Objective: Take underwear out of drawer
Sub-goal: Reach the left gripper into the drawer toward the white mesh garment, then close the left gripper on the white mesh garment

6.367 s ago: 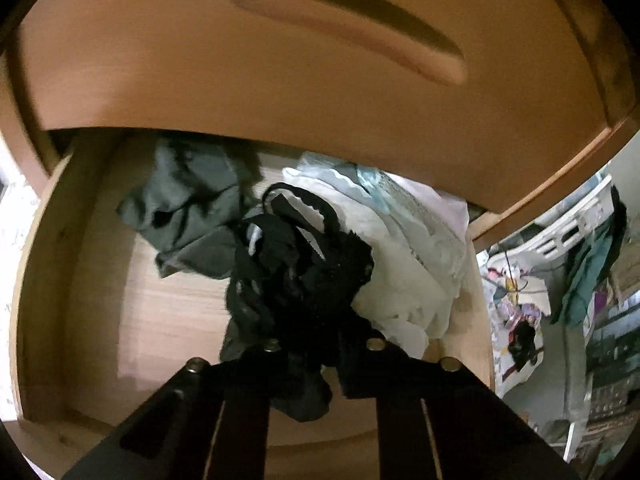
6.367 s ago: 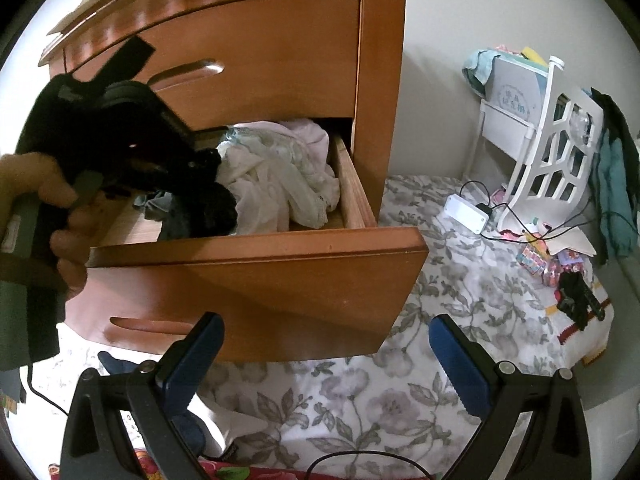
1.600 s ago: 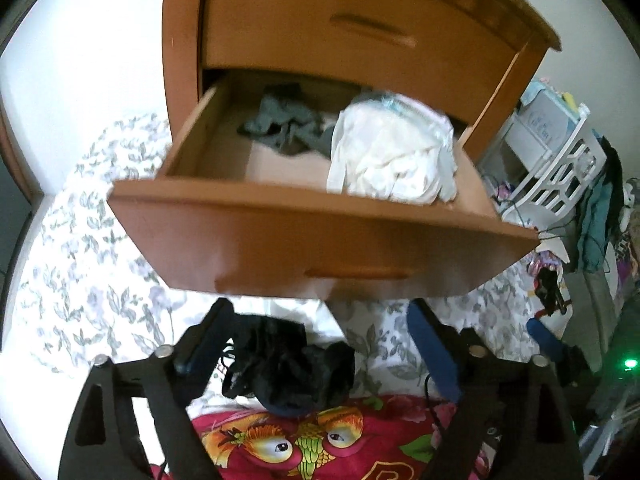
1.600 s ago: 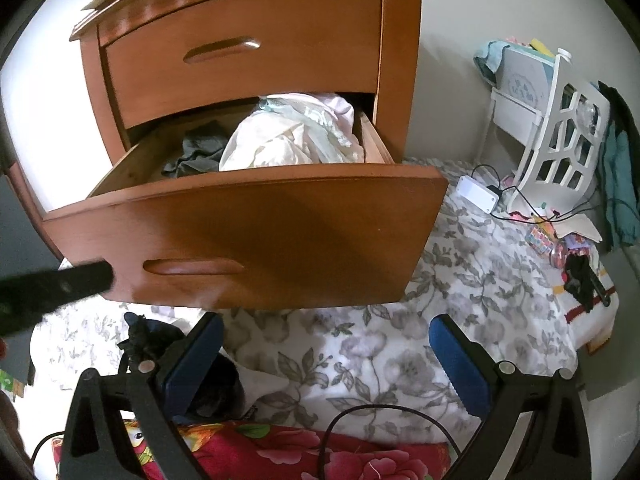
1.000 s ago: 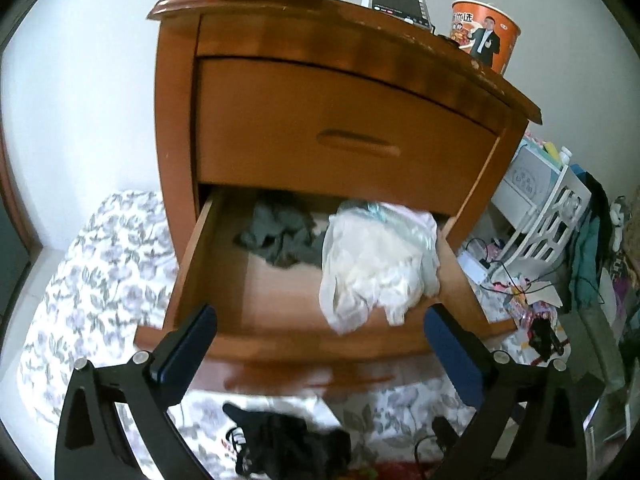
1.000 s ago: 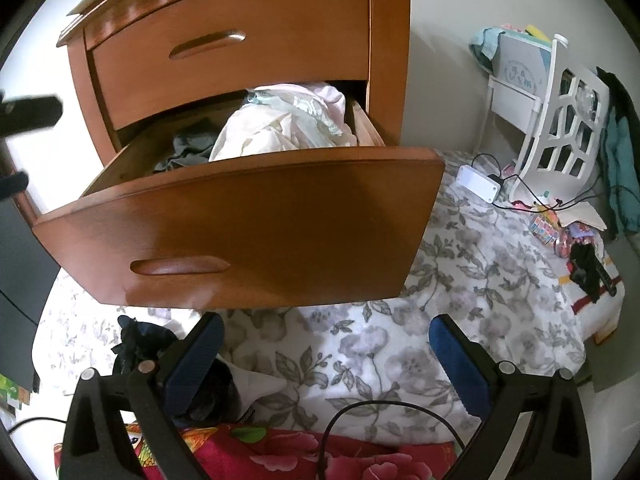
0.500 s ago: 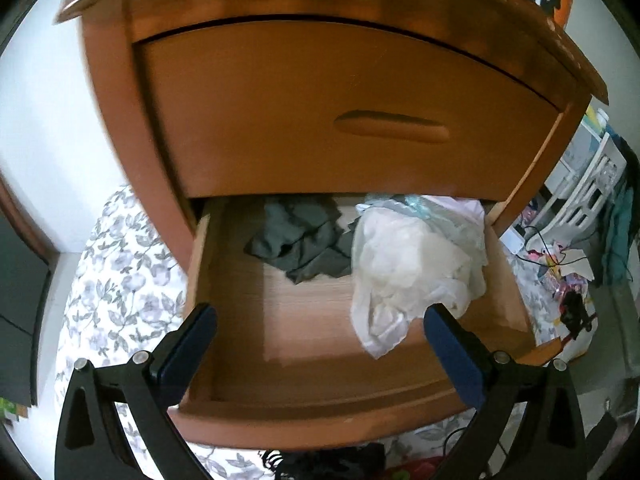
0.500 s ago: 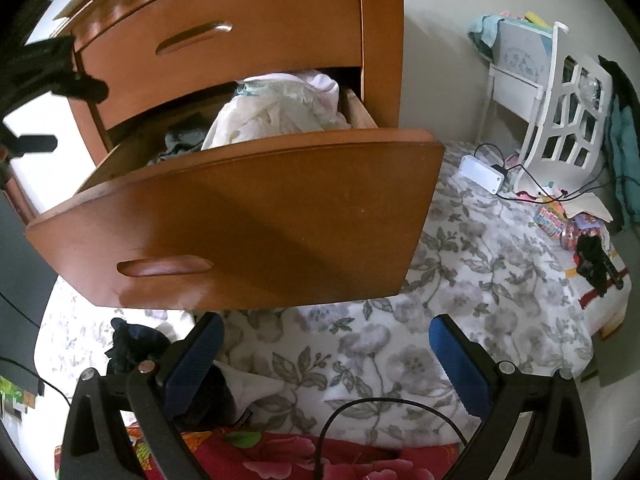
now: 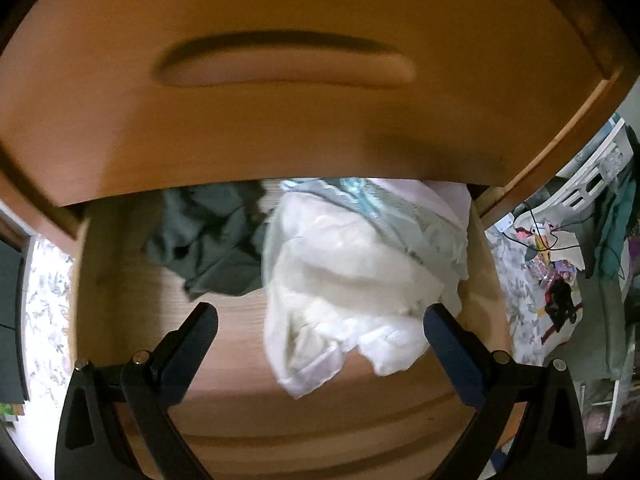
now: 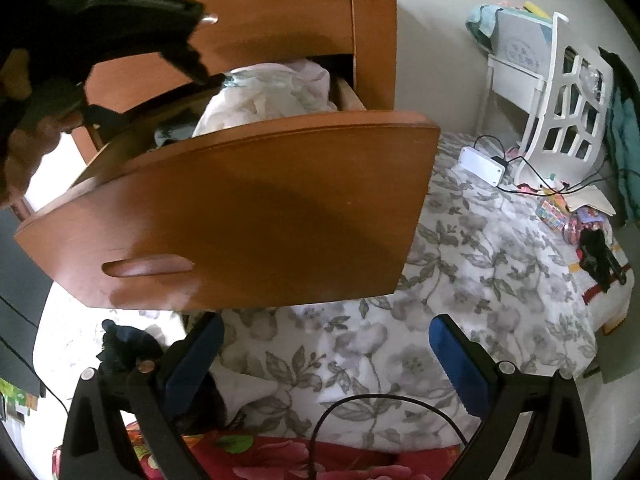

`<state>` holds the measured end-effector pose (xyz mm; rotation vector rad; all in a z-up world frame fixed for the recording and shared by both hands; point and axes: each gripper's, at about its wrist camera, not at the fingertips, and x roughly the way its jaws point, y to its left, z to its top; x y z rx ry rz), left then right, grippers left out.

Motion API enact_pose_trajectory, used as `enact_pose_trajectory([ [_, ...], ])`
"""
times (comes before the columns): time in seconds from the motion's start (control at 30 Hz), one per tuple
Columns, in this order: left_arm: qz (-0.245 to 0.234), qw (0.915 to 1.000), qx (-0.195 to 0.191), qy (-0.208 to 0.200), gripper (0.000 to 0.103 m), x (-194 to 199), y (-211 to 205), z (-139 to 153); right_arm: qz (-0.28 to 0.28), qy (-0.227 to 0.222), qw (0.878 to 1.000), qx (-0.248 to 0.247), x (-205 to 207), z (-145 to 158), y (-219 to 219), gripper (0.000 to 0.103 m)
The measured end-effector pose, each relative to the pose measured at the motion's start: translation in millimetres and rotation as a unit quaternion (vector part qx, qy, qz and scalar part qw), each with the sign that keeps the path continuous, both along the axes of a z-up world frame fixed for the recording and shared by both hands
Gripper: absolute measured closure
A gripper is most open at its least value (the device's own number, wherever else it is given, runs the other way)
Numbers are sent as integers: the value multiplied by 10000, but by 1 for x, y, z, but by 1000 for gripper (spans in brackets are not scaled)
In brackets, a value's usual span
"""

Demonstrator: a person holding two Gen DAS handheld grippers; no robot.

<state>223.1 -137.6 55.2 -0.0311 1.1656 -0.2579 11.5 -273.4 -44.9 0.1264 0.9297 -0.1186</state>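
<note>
My left gripper [image 9: 320, 320] is open over the pulled-out wooden drawer [image 9: 128, 320], with nothing between its blue-padded fingers. Ahead of it lies a pile of white underwear [image 9: 352, 280], and a dark grey garment [image 9: 208, 248] sits behind to the left. In the right wrist view the drawer front [image 10: 248, 216] sticks out, the white underwear [image 10: 264, 96] bulges over its rim, and the left gripper's black body [image 10: 132, 20] hangs above it in a hand. My right gripper [image 10: 326, 344] is open low over the floral bedding. A black piece of underwear [image 10: 124, 348] lies on the bedding at lower left.
The shut upper drawer front [image 9: 280, 100] looms close above the left gripper. Floral bedding [image 10: 480, 280] spreads under the nightstand. A white chair [image 10: 568, 100], a white power box [image 10: 482, 166] with cables and small clutter stand at right. A red patterned cloth [image 10: 280, 460] lies nearest.
The left gripper dropped the black underwear on the bedding, then rose and moved forward over the drawer, now close over the white pile. The right gripper barely moved.
</note>
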Motion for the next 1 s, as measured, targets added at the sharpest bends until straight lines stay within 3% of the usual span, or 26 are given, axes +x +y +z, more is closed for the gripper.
enact_pose_trajectory([
  [0.1, -56, 9999, -86, 85, 1, 7, -14, -6, -6, 29, 10000, 19, 1, -2, -3, 0],
  [0.33, -219, 9992, 121, 312, 6, 14, -44, -26, 18, 103, 9999, 45, 4, -7, -4, 0],
  [0.4, -297, 9986, 171, 402, 23, 14, -47, -31, 18, 119, 9999, 50, 5, -8, -4, 0],
  [0.53, -253, 9979, -185, 565, 41, 9, -39, -35, 15, 123, 9999, 44, 5, -8, -4, 0],
  [0.8, -213, 9985, -291, 422, 88, -2, -18, -28, 51, 116, 9999, 27, 5, -8, -3, 0],
  [1.0, -63, 9991, -331, 258, 96, -8, 0, -27, 79, 100, 9999, -26, 4, -5, 0, 0],
])
